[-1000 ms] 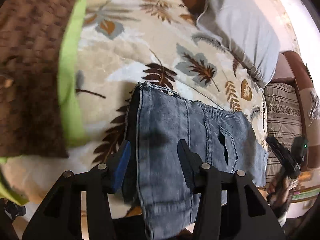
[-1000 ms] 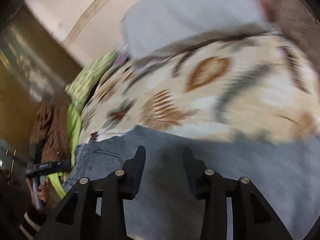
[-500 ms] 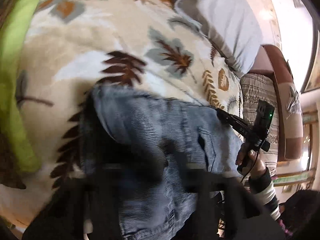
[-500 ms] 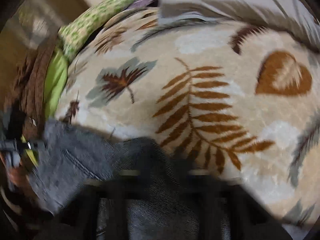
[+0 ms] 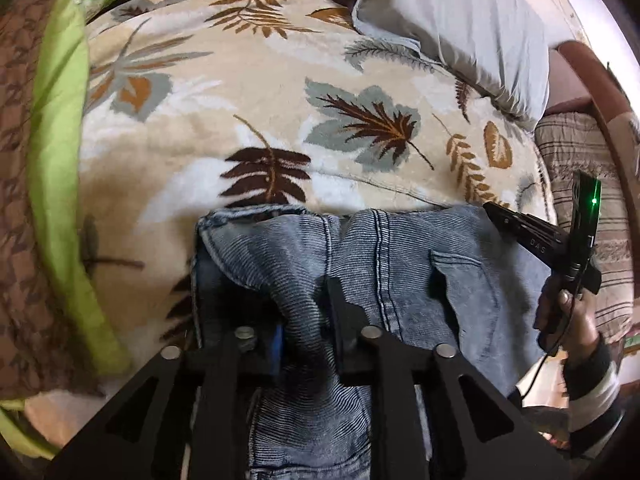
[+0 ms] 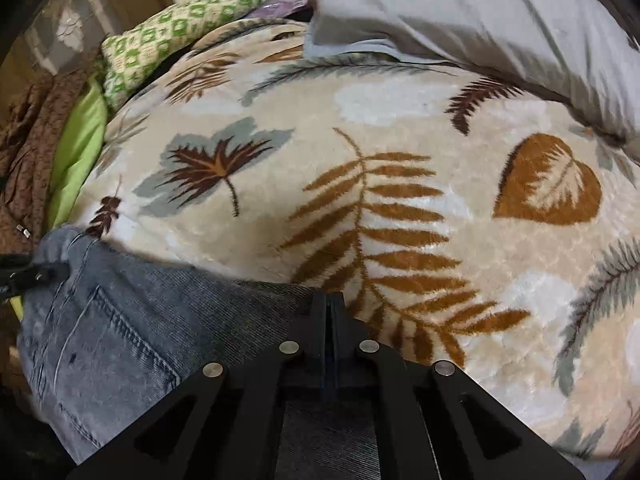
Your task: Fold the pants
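Observation:
Blue-grey jeans point(image 5: 400, 272) lie folded on a leaf-patterned blanket point(image 5: 280, 100). In the left wrist view my left gripper point(image 5: 306, 304) pinches a raised fold of denim near the jeans' left end; its jaws are opening slightly, and the cloth still fills the gap. My right gripper point(image 5: 496, 212), held by a hand point(image 5: 576, 320), touches the jeans' far right corner. In the right wrist view the right gripper point(image 6: 330, 300) is shut, fingers together on the jeans' point(image 6: 120, 320) far edge. The left gripper point(image 6: 28, 276) shows at that frame's left edge.
A grey pillow point(image 5: 460, 20) lies at the back of the blanket point(image 6: 360, 200). Lime-green fabric point(image 5: 56, 160) and brown patterned cloth point(image 5: 16, 160) border the left. A green patterned cushion point(image 6: 168, 44) sits back left. Striped bedding point(image 5: 592, 208) lies to the right.
Both grippers went from open above the jeans to closed on them. The right gripper swung down to the jeans' far edge. The left now holds a bunched fold.

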Action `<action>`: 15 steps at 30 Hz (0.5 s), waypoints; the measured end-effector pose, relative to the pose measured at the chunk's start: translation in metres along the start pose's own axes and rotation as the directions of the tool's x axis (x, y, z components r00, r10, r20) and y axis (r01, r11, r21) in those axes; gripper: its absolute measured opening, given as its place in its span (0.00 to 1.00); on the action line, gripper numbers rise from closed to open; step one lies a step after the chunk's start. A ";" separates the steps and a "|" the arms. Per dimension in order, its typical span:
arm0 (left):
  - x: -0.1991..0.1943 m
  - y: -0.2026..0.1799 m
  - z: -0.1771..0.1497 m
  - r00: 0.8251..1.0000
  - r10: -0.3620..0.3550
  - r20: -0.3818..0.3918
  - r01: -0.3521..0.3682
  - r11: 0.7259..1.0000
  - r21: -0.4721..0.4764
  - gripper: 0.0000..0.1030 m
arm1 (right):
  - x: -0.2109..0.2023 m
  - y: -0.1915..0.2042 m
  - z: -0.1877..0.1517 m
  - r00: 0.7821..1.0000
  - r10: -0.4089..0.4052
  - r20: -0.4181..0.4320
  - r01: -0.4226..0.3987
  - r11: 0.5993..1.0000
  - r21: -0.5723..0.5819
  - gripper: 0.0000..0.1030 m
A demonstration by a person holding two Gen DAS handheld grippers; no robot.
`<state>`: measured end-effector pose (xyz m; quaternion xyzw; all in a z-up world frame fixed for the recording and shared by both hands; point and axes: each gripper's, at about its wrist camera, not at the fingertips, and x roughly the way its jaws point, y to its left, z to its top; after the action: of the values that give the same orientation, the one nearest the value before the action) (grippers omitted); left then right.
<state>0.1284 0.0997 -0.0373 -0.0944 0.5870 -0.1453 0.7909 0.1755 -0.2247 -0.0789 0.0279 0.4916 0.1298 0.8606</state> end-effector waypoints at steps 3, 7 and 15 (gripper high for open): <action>-0.026 0.004 -0.014 0.999 0.012 0.037 -0.012 1.000 -0.007 0.24 | -0.026 -0.005 -0.006 0.998 0.038 0.053 -0.041 0.997 0.059 0.07; -0.063 0.007 -0.049 0.993 -0.084 0.081 0.087 0.996 -0.029 0.46 | -0.077 -0.032 -0.042 0.984 0.109 0.141 -0.134 0.975 0.179 0.20; -0.063 -0.010 -0.125 0.963 -0.264 0.048 0.266 0.963 -0.039 0.54 | -0.184 -0.174 -0.188 0.965 -0.157 0.212 0.012 0.829 0.560 0.30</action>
<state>-0.0091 0.1141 -0.0138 -0.1929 0.5554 -0.2343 0.7742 -0.0401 -0.4534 -0.0518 0.2698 0.3969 -0.0612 0.8752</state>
